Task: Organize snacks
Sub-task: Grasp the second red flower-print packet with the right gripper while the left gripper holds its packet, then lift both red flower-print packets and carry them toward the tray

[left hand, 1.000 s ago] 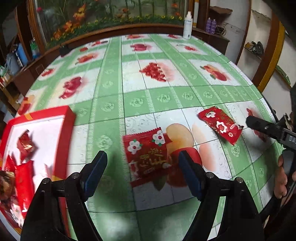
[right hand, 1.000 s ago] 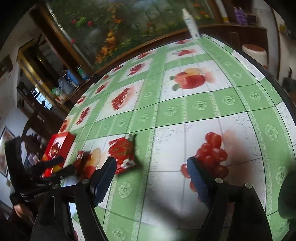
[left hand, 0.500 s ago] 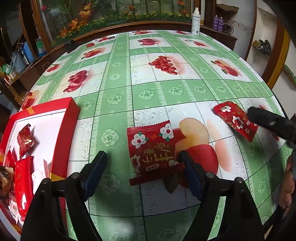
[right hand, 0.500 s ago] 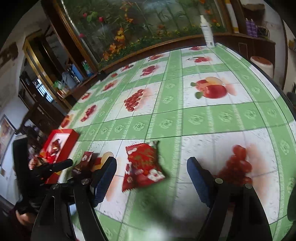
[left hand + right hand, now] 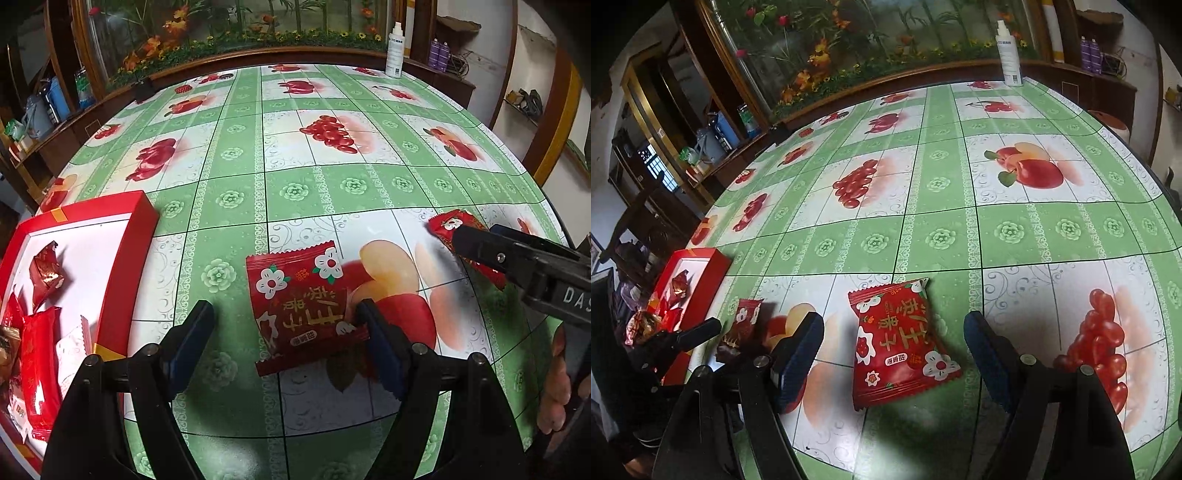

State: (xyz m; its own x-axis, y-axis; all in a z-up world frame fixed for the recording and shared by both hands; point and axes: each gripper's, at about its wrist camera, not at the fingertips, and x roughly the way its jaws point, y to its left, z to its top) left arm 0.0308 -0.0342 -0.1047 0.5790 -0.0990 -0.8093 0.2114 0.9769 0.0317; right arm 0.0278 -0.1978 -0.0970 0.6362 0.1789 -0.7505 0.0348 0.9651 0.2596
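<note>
A red snack packet (image 5: 301, 302) with white flowers lies flat on the tablecloth between the fingers of my open left gripper (image 5: 286, 338); its right edge touches the right finger. A second red packet (image 5: 899, 341) lies between the fingers of my open right gripper (image 5: 894, 354); in the left wrist view this packet (image 5: 460, 230) is partly hidden by the right gripper. A red gift box (image 5: 127, 266) with a white inside sits at the left and holds several red snacks (image 5: 38, 350). The box also shows in the right wrist view (image 5: 713, 266).
The round table has a green and white fruit-print cloth (image 5: 314, 184). A white spray bottle (image 5: 394, 50) stands at the far edge. A wooden ledge (image 5: 258, 55) with flowers runs behind the table. The near-right table edge (image 5: 554, 225) drops off.
Both grippers have moved forward and lower over their packets. The left packet now lies between the left fingers, and the right packet has come between the right fingers.
</note>
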